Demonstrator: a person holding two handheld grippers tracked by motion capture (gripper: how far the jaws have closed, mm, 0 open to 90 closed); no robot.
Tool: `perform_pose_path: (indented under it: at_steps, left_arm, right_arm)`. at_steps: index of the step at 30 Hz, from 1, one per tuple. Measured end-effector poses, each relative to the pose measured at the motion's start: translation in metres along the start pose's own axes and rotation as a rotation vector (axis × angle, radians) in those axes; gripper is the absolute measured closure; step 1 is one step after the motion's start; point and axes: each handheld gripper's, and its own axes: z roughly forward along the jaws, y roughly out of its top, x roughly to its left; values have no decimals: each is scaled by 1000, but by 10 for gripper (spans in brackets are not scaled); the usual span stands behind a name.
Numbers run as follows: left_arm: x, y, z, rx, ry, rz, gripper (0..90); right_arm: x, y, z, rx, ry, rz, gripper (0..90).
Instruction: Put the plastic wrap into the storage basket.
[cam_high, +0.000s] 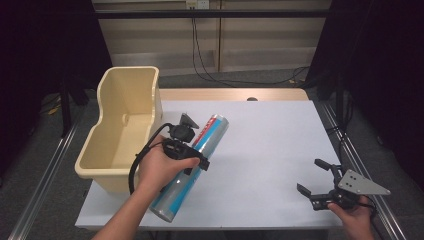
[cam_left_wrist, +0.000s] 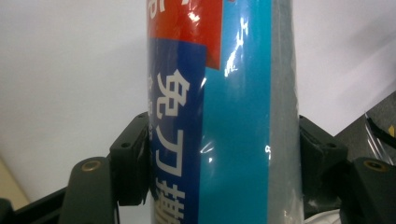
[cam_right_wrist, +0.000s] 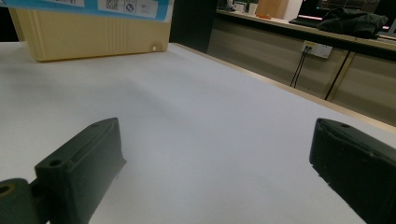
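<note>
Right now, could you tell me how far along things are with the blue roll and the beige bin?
Done: the left gripper has closed its jaws on either side of the blue roll. In hand: that roll, angled beside the beige bin. Left: if the bin is the goal, which is only a guess, nothing I can see is in it yet. The right gripper is open and holding nothing near the table's right edge.

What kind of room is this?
Probably a lab or test workspace: a white-topped table between dark curtains, loose black cables on the floor, and wall sockets under a counter.
</note>
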Motion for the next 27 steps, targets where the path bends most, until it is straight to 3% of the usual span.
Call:
perform_pose_path:
  at_steps: [17, 21, 27]
  left_arm:
    - [24, 3, -43, -62, 24, -40, 321]
    - [28, 4, -52, -85, 26, -70, 321]
    - [35, 6, -64, -103, 51, -82, 321]
  right_arm:
    - [1, 0, 1, -16, 9, 20, 19]
    - [2, 0, 1, -18, 11, 27, 19]
    - [2, -1, 1, -14, 15, 27, 19]
